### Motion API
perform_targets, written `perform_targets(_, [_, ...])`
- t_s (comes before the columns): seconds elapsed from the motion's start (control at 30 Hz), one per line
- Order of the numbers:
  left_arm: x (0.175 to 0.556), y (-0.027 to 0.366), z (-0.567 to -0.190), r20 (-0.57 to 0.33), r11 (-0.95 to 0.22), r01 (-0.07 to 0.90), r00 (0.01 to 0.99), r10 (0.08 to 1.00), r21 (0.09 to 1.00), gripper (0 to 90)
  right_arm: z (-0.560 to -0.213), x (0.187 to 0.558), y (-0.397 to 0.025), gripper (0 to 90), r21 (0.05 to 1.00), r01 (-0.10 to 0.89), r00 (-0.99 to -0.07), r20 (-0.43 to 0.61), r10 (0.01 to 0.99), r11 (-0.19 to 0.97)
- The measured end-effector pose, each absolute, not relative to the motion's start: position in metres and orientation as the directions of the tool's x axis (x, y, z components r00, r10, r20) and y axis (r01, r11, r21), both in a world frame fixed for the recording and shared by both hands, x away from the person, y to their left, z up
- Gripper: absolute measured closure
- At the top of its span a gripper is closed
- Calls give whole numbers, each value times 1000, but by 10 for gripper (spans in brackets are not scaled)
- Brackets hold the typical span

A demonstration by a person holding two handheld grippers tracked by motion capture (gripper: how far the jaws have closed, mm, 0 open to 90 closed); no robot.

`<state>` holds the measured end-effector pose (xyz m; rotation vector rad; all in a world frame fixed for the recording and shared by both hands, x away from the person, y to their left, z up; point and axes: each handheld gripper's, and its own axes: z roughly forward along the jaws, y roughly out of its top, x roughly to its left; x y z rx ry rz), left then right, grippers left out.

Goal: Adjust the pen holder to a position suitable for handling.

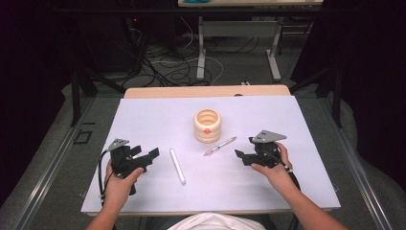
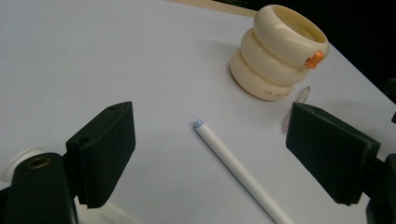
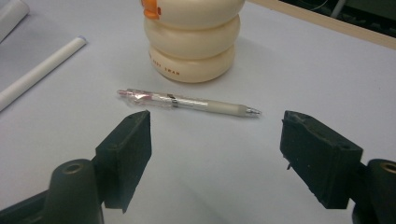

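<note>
A: From the high view, where do things lie?
B: The left tongs (image 1: 146, 157) sit spread and empty, with the white marker (image 1: 177, 166) just beside them toward the middle of the counter (image 1: 143, 120), its long axis running away from the person. The right tongs (image 1: 244, 155), also spread, point at the clear pen (image 1: 219, 145), which lies ahead of them beside the cream ringed pen holder (image 1: 207, 125).

A: And the left gripper view?
B: The white marker (image 2: 240, 176) lies between the parted jaws, slanting, capped tip farthest; the holder (image 2: 278, 51) stands beyond.

A: The right gripper view?
B: The clear pen (image 3: 187, 103) lies crosswise just ahead of the open jaws, in front of the holder (image 3: 191, 39). Each hand likely takes its nearer pen.
</note>
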<state>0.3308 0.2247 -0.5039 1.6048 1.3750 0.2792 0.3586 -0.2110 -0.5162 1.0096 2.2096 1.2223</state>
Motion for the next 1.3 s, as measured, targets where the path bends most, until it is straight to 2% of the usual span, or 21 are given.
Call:
perform_targets(0.23, [340, 211, -494, -356, 46, 671, 332, 873, 740, 178, -516, 359, -211, 250, 856, 386, -645, -16, 764, 343])
perform_targets(0.63, [360, 189, -492, -379, 71, 711, 284, 881, 699, 224, -515, 360, -213, 263, 864, 373, -655, -14, 755, 340])
perform_targets(1.13, [375, 170, -501, -470, 140, 822, 169, 867, 553, 385, -514, 360, -213, 270, 841, 432, -655, 44, 754, 325])
perform_targets(1.3, [379, 167, -504, -489, 137, 860, 143, 861, 492, 432, -518, 360, -214, 269, 835, 465, -629, 79, 773, 293])
